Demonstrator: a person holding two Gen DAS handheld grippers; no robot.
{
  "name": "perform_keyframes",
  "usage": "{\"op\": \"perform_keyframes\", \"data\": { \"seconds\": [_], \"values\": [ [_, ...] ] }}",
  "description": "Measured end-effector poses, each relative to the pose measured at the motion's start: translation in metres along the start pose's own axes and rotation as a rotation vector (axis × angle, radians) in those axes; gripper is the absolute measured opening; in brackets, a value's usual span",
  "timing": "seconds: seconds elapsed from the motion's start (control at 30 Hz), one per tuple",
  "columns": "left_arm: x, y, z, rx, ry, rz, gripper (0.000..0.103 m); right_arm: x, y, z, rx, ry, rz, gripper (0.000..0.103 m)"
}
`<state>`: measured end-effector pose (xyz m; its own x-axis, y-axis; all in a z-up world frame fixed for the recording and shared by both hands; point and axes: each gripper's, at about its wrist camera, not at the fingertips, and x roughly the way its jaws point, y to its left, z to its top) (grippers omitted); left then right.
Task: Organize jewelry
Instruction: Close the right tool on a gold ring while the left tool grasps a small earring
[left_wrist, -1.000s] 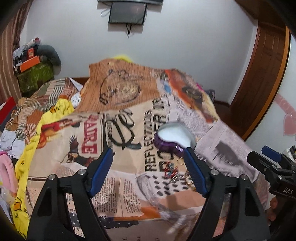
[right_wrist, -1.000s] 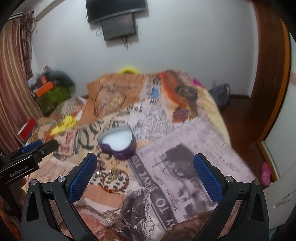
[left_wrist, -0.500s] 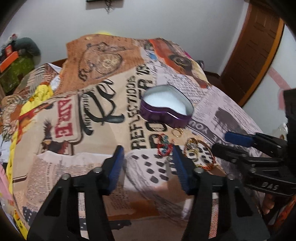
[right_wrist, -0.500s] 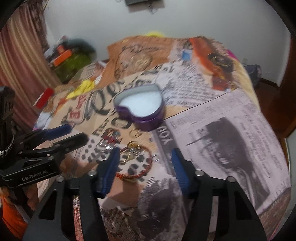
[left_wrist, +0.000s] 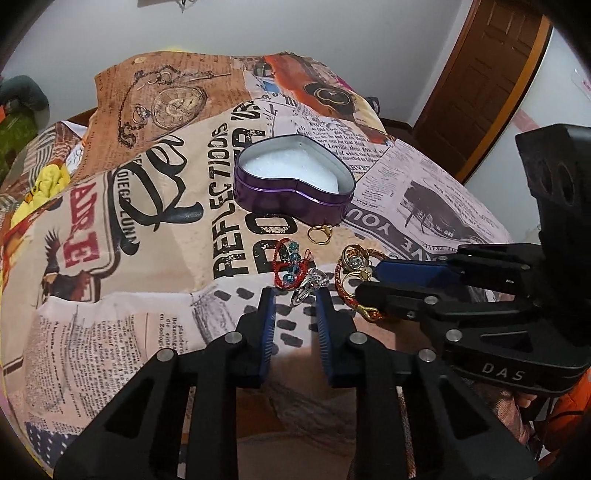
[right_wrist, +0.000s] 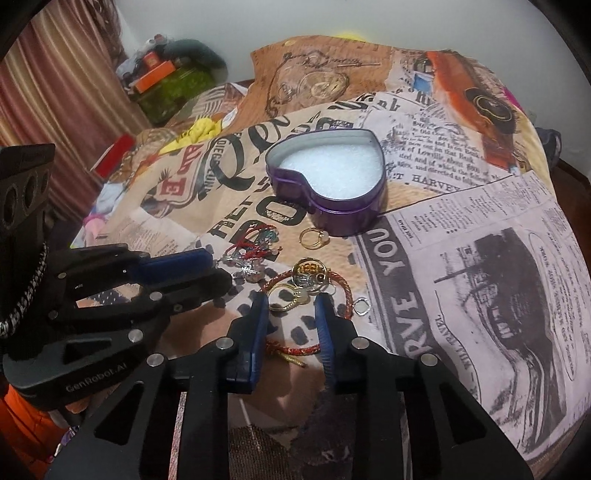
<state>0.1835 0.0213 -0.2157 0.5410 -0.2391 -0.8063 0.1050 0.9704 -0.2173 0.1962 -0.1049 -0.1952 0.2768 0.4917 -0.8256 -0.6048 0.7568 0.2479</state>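
An open purple heart-shaped tin (left_wrist: 291, 195) (right_wrist: 328, 206) with white foam inside sits on a newspaper-print bedspread. In front of it lies loose jewelry: a gold ring (left_wrist: 319, 233) (right_wrist: 312, 237), a red cord bracelet with blue beads (left_wrist: 290, 267) (right_wrist: 255, 245), a silver ring (left_wrist: 308, 286), and a red-gold braided bracelet (left_wrist: 349, 291) (right_wrist: 341, 288) with gold rings (right_wrist: 308, 278). My left gripper (left_wrist: 293, 295) is partly open, its tips around the silver ring. My right gripper (right_wrist: 291, 302) is partly open, its tips just short of the gold rings.
The bedspread (left_wrist: 147, 221) covers the whole bed. A wooden door (left_wrist: 480, 74) stands at the right. Clutter and a green box (right_wrist: 170, 88) sit by the striped curtain (right_wrist: 55, 92) at the far left. A yellow cloth (right_wrist: 201, 129) lies at the bed's left edge.
Both grippers have come down and forward toward the jewelry pile. Both have narrowed from wide open to a small gap.
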Motion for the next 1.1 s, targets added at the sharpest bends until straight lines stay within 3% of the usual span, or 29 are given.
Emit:
{"op": "perform_keyframes", "data": {
  "seconds": [0.27, 0.33, 0.37, 0.5, 1.1],
  "values": [
    [0.005, 0.003, 0.001, -0.01, 0.003, -0.028, 0.019, 0.005, 0.002, 0.004, -0.021, 0.001, -0.008, 0.021],
    [0.007, 0.003, 0.002, -0.008, 0.003, -0.028, 0.011, 0.007, 0.001, 0.005, -0.023, -0.002, -0.011, 0.018],
    [0.007, 0.002, 0.002, -0.007, 0.005, -0.03, 0.009, 0.007, 0.001, 0.005, -0.024, -0.003, -0.014, 0.01],
    [0.007, 0.003, 0.002, -0.007, -0.004, -0.026, 0.002, 0.008, -0.001, 0.005, -0.019, -0.008, -0.011, 0.009],
    [-0.044, -0.007, 0.011, 0.02, -0.141, 0.026, 0.001, -0.033, 0.003, 0.01, 0.012, -0.124, -0.052, 0.008]
  ]
}}
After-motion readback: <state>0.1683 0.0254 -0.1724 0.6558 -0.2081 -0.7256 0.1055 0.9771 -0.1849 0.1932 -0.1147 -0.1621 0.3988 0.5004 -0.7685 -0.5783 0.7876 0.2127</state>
